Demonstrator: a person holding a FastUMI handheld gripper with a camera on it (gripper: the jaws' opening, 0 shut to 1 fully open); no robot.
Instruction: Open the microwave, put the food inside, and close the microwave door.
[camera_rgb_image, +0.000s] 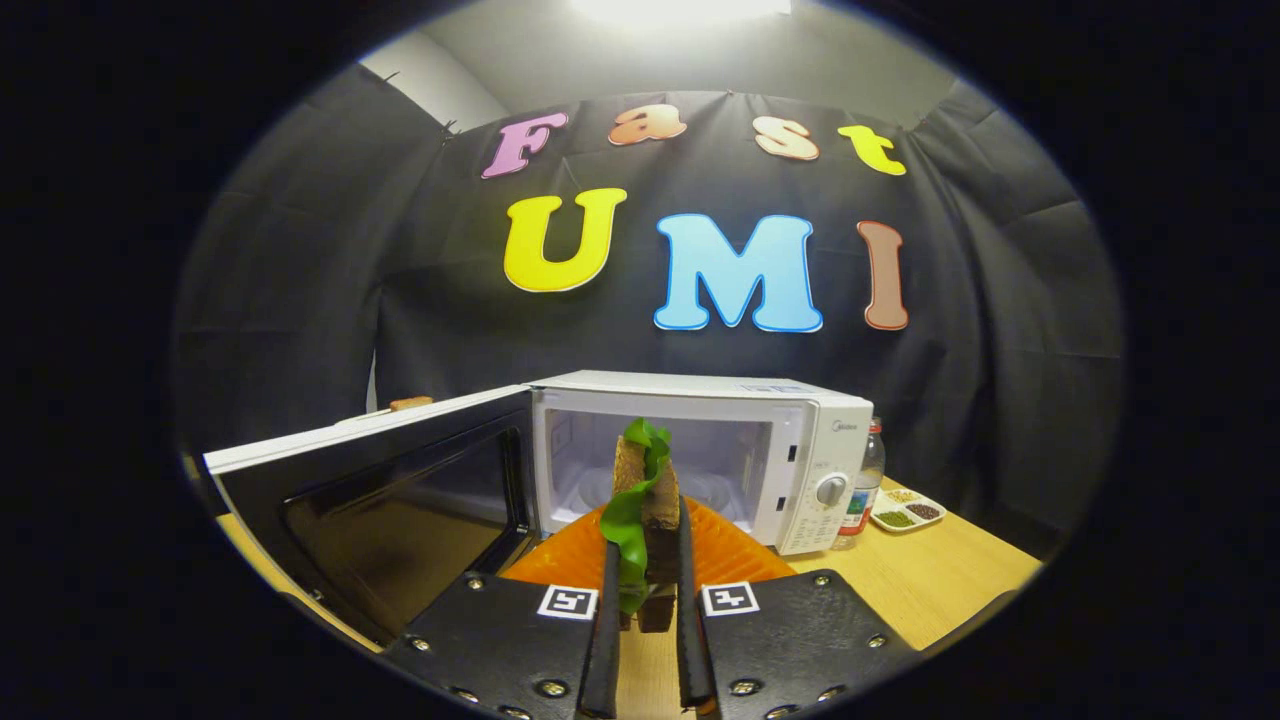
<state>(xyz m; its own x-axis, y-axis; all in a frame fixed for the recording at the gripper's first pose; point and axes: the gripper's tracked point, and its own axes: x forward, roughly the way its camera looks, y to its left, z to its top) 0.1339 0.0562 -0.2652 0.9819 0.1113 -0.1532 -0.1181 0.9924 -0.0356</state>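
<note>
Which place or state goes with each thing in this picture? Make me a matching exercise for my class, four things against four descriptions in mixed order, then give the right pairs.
Column one:
1. microwave door
2. sandwich
3. orange plate
4. bottle

Column two:
A. on the wooden table, beside the microwave's control panel
B. swung wide open
C. held upright, both fingers of the tool pressing on it
D. under the sandwich, in front of the open microwave

Pairs: 1-B, 2-C, 3-D, 4-A
</note>
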